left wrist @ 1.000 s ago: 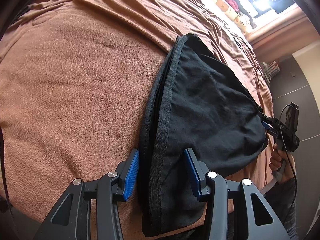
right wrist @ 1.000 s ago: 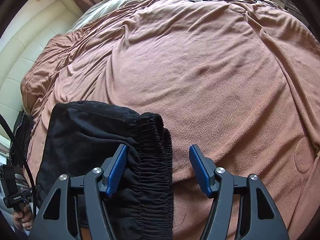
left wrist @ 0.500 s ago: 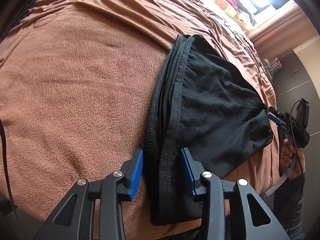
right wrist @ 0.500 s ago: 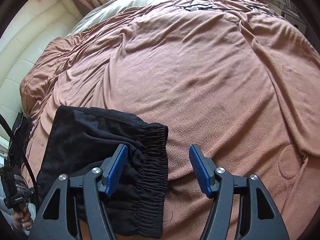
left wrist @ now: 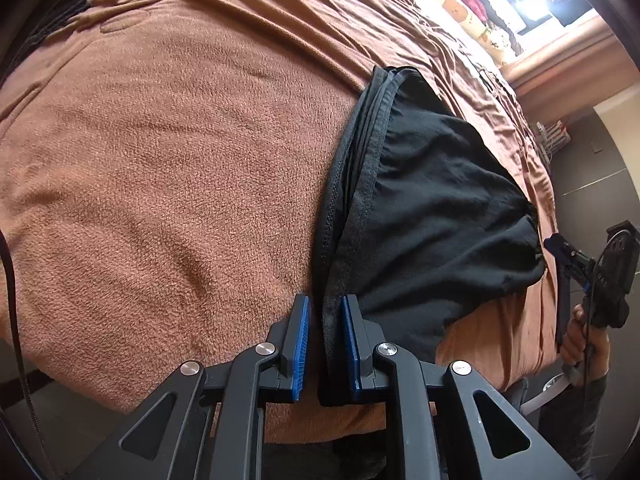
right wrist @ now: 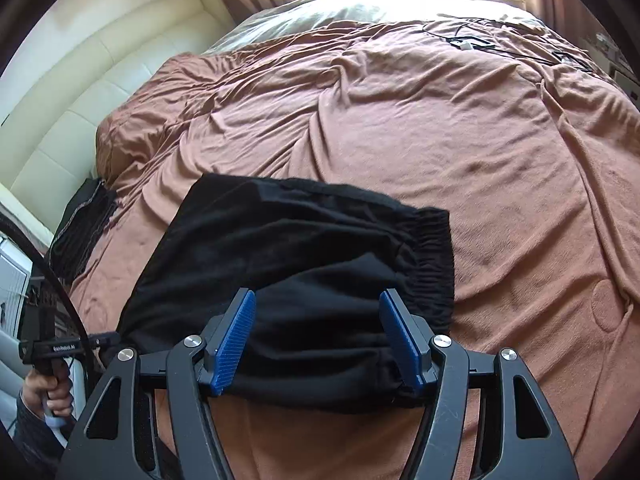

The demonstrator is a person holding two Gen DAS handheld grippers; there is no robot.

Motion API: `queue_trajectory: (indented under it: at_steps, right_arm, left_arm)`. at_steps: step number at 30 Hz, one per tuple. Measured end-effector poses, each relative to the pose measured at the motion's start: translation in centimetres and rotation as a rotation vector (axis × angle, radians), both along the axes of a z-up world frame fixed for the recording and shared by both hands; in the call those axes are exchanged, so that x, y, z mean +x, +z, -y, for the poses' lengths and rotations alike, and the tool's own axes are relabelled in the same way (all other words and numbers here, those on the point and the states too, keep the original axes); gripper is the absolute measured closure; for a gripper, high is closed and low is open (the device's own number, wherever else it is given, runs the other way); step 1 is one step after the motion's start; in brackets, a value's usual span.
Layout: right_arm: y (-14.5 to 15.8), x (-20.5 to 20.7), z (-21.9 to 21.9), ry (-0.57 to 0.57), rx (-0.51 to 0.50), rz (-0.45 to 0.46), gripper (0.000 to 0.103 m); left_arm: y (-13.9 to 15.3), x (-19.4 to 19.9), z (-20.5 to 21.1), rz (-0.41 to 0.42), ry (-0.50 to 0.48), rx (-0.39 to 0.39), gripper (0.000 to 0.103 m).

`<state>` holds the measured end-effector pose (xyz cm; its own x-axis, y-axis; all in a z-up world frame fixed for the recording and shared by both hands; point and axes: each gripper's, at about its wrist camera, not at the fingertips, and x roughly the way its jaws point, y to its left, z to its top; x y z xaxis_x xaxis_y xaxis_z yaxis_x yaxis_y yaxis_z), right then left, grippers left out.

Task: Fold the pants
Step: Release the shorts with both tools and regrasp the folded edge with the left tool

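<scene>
Brown bed blanket (left wrist: 168,168): your closing left gripper (left wrist: 325,344) straddles the folded black pants' (left wrist: 432,216) hems, right gripper (right wrist: 320,344) gaping above; final fold remains.

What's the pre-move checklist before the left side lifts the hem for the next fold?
1. Hem edge of the pants between the left gripper pads: ok, jaws closing on it.
2. All hem layers caught: cannot tell, the lower edge is hidden.
3. Right gripper clear of cloth: ok, jaws wide and hovering over the waistband end.
4. Pants already folded flat on the blanket: ok.
5. Landing area on the blanket free: ok.
6. Cable clear of the left gripper: ok, at the frame edge.
</scene>
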<state>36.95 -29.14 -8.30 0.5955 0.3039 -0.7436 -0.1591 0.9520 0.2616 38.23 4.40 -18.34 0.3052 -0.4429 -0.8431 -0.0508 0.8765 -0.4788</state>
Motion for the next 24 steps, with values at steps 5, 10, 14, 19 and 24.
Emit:
queue_trajectory:
  at_steps: [5, 10, 14, 19, 24]
  right_arm:
    - [-2.0, -0.7, 1.6, -0.029, -0.033, -0.052, 0.045]
    - [-2.4, -1.4, 2.1, -0.038, -0.133, -0.097, 0.046]
    - [-0.5, -1.8, 1.8, -0.044, -0.119, -0.074, 0.046]
    - [1.0, -2.6, -0.4, -0.023, -0.100, -0.024, 0.046]
    - [1.2, -2.1, -2.1, 0.019, -0.065, -0.017, 0.056]
  left_arm:
    - [0.4, -0.8, -0.5, 0.020, 0.009, -0.062, 0.083]
    - [-0.1, -1.3, -1.3, 0.021, 0.041, -0.156, 0.079]
    - [-0.9, -1.5, -1.4, 0.010, 0.071, -0.225, 0.056]
    - [-1.2, -1.6, -2.0, 0.024, 0.108, -0.294, 0.056]
    - [-1.2, -0.7, -2.1, 0.041, 0.134, -0.272, 0.056]
